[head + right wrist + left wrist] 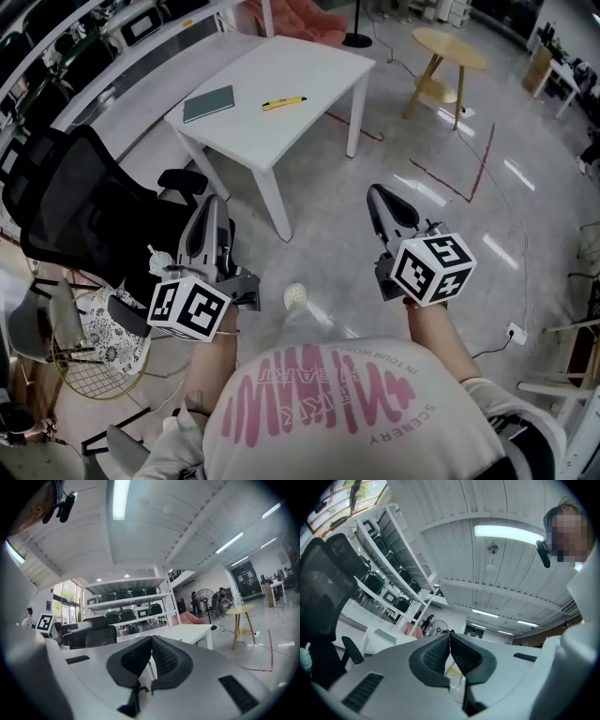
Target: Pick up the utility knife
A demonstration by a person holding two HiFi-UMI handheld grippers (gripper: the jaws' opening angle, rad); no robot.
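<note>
Left claw (450,637): shut, ribbed pads meeting tip to tip, gripping nothing. Right claw (152,639): likewise closed and empty. Both held out in front of the body, side by side and well apart, tips aimed toward the table.

Behind each claw, a cube faced with black-and-white square markers: left cube (187,307), right cube (431,269). On the shirt (328,412) below them, pink print seen upside down: "SCENERY" legible, smaller words beside it and the large letters too distorted to read.

Just beside the left claw, a black mesh office chair (84,206). Between the claws, lower down, the toe of a pale shoe (295,296). Ahead, glossy floor with red tape lines (473,173), then the front leg of the white table (309,75). Off to the right, a round wooden stool (450,47).

Yellow utility knife (283,103): flat on the table top, near its middle, just right of a dark green notebook (208,104). Well apart from both claws, across the stretch of floor, roughly between their two lines of aim.
</note>
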